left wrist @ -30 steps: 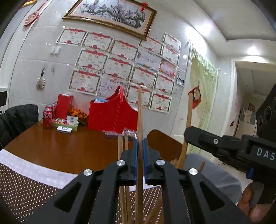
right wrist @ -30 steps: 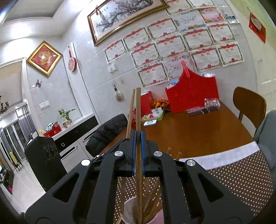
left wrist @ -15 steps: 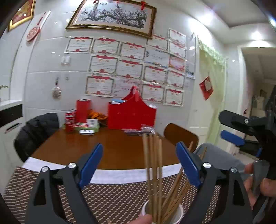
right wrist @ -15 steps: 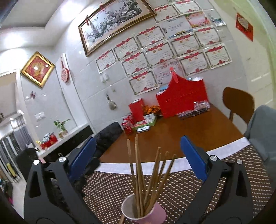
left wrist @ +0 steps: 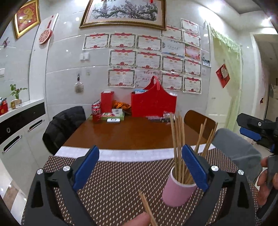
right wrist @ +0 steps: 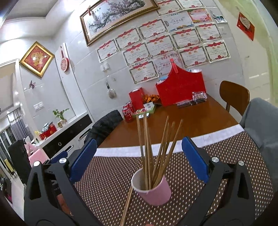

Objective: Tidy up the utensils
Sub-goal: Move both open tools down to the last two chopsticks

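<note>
The left gripper (left wrist: 139,171) has its jaws wide apart, holding nothing. The right gripper (right wrist: 139,162) is wide too. Between the right jaws stands a pink cup (right wrist: 152,190) full of chopsticks (right wrist: 147,156). Loose chopsticks (right wrist: 126,206) lie just beside it on the dotted mat (right wrist: 107,191).

Pink cup (right wrist: 153,191), tan chopsticks (right wrist: 147,153), brown white-dotted placemat (right wrist: 111,173), red bag (right wrist: 180,88).

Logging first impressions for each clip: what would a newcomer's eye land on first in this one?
Most likely the pink cup bristling with wooden chopsticks, standing on the dotted brown placemat between the open right gripper. Next, the wall of red-trimmed certificates under a framed blossom painting, and the red basket at the table's far end. A loose chopstick pokes up between the open left gripper.
</note>
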Available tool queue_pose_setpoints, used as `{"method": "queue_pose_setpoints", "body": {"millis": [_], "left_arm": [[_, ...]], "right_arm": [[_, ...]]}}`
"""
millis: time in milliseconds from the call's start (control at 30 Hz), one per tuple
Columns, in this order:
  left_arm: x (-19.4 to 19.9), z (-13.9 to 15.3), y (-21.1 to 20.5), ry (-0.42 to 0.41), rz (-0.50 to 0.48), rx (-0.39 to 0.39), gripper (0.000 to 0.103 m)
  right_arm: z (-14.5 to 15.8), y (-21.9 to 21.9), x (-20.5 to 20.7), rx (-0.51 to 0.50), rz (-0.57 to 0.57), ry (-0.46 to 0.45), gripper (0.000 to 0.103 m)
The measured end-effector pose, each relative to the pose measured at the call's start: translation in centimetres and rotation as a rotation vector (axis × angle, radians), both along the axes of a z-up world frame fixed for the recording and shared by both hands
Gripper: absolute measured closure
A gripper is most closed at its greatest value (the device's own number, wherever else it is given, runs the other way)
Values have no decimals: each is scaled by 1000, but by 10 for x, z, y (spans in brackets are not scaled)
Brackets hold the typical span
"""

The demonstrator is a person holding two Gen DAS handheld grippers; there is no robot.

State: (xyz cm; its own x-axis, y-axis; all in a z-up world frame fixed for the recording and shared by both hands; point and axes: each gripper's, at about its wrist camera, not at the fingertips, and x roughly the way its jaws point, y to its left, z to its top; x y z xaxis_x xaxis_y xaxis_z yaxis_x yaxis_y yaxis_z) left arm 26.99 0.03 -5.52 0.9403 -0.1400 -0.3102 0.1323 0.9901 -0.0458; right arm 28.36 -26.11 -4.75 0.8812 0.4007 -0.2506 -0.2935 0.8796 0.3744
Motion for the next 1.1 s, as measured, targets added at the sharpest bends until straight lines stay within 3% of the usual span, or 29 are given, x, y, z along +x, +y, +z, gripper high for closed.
{"method": "queue_pose_setpoints", "body": {"millis": [567,833,967,1100], "left_arm": [[-24,-61,26,195,91,-7,8],[-21,-103,43,323,153,-6,8],[-23,-118,52,368,167,-11,8],[-25,-128,57,398,172,-12,8]], "right_arm": [[-62,16,-27,-29,35,167,6],[-144,69,-11,-216,135,431,6],[-173,95,-5,-299,151,499,6],[-185,114,-1,-373,158,507,6]]}}
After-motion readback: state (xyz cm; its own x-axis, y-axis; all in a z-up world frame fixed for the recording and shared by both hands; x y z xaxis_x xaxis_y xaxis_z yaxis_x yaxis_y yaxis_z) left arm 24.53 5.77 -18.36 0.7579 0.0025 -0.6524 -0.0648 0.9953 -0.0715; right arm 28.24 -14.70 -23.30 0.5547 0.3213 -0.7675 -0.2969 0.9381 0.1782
